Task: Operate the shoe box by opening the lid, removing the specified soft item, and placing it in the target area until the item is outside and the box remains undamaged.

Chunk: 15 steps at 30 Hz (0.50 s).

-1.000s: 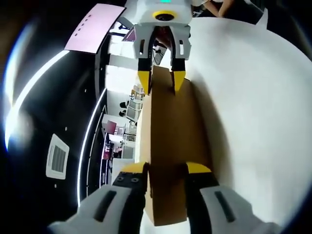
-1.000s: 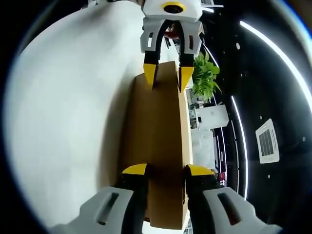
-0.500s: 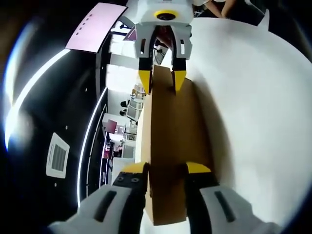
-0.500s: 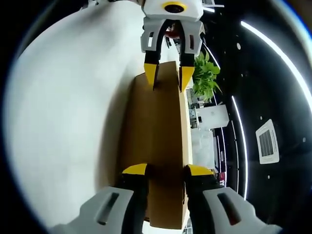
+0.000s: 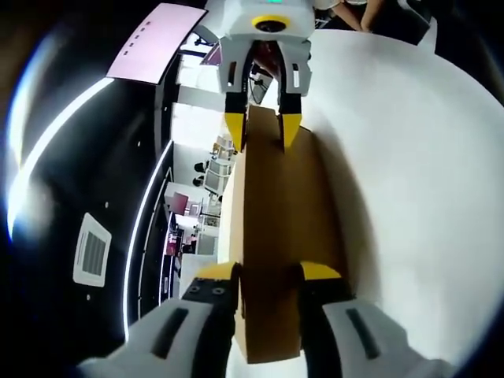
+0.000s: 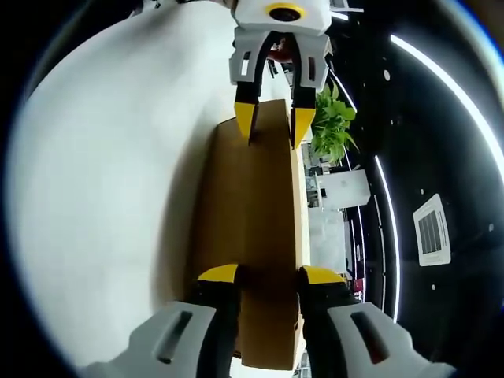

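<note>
Cardboard runs straight out between the jaws in both views: the brown shoe box lid is held edge-on, its long axis lying along the line from one gripper to the other. In the left gripper view, the left gripper has its yellow-tipped jaws closed narrow on the near end of the lid, one jaw on each face. In the right gripper view, the right gripper clamps the opposite end the same way. So each claw is already on the lid, neither nearer than the other, and any coming move seems to turn on keeping both ends travelling together along that shared axis so the panel does not twist or crease.

Farther out in the left gripper view, the right gripper's yellow tips straddle the far end of the lid against the white table. In the right gripper view the left gripper does the same at its far end, with a green potted plant beyond it and a ceiling vent off to the side.

Hidden from both cameras: the box body, the soft item and the target area. Whether this panel is still hinged to the box or lifted free cannot be told.
</note>
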Each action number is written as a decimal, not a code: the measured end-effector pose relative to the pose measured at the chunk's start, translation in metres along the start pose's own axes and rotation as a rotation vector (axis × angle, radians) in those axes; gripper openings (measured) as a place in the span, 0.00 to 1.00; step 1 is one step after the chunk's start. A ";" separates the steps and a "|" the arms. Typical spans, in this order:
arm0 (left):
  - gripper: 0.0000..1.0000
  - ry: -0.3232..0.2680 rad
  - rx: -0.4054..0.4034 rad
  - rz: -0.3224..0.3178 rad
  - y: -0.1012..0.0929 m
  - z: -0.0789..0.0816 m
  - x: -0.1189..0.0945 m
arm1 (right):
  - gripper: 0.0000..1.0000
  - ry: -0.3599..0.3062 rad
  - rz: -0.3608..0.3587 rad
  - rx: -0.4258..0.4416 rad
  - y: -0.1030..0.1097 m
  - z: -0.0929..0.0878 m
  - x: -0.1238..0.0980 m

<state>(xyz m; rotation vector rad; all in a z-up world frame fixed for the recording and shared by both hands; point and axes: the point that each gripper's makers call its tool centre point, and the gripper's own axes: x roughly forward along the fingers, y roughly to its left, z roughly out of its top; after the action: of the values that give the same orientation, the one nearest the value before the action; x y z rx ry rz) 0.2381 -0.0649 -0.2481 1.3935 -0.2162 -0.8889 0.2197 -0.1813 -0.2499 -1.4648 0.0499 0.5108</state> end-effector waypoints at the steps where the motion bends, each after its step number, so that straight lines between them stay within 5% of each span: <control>1: 0.29 -0.001 -0.002 -0.001 0.000 0.000 0.000 | 0.28 0.001 0.001 0.000 0.000 0.000 0.000; 15: 0.29 -0.011 -0.018 -0.004 0.005 0.001 -0.002 | 0.28 0.001 0.007 0.001 -0.004 0.001 -0.002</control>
<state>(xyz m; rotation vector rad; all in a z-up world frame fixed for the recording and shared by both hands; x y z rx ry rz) 0.2375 -0.0647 -0.2429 1.3730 -0.2128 -0.9003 0.2189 -0.1815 -0.2453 -1.4648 0.0564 0.5159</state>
